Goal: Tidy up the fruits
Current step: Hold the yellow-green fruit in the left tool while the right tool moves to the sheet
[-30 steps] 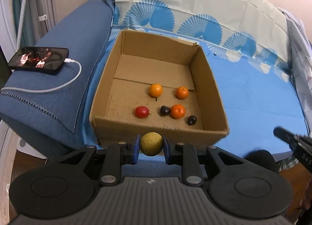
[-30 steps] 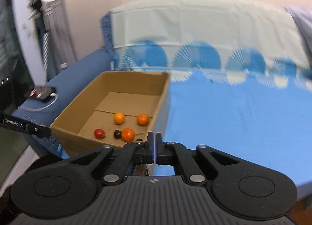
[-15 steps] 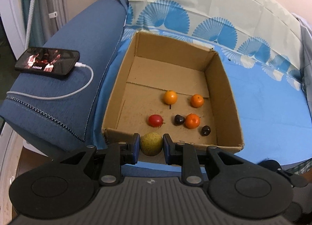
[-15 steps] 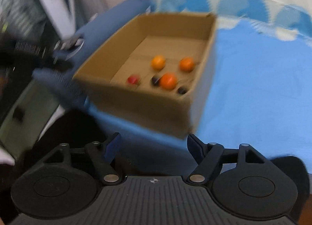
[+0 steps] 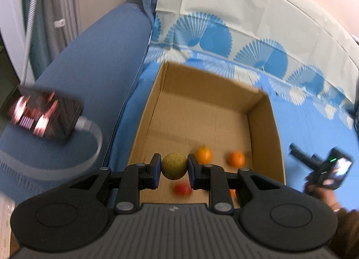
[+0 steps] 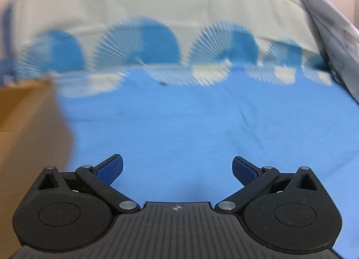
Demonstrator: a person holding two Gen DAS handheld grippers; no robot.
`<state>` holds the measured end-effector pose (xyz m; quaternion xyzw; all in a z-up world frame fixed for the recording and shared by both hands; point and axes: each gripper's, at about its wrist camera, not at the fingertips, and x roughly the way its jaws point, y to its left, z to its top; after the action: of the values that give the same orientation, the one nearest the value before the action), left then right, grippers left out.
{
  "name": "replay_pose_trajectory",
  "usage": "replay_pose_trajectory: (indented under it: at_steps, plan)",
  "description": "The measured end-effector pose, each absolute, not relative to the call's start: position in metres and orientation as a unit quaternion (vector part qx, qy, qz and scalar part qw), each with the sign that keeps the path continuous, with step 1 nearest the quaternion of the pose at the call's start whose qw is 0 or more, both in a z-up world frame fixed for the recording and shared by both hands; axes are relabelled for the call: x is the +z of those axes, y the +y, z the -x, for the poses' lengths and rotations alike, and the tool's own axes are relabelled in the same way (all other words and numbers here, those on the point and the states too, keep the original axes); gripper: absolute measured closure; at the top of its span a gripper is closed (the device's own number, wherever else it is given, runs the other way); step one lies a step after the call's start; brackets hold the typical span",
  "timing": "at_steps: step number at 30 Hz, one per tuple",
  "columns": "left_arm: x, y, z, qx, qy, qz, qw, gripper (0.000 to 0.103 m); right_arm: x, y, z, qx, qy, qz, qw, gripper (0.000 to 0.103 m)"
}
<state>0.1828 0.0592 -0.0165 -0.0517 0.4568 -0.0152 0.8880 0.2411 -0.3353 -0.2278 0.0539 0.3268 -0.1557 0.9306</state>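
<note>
On the far left, a phone [image 5: 42, 116] is lying on the blue armrest [image 5: 89, 79], its cable trailing. Next, we are holding a yellow-green fruit [image 5: 174, 166] clamped in our left gripper [image 5: 174, 170], carrying it over the near end of the box [image 5: 264, 133]. Inside we are seeing 2 oranges [image 5: 204, 154], a red fruit [image 5: 182, 189] and part of another orange one beneath the fingers, so several fruits are already in; this 1 is not yet dropped. Further right, our right gripper [image 6: 177, 169] is opening wide and empty over bare blue sheet [image 6: 202, 119], where we are seeing no fruit left.
</note>
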Motion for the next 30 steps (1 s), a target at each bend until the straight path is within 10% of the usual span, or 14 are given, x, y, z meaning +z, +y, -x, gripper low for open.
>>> replay_pose_trajectory:
  at_steps: [30]
  plan:
    - [-0.085, 0.028, -0.368, 0.015, 0.462, 0.029, 0.886, 0.076, -0.284, -0.355, -0.308, -0.169, 0.331, -0.063, 0.926, 0.000]
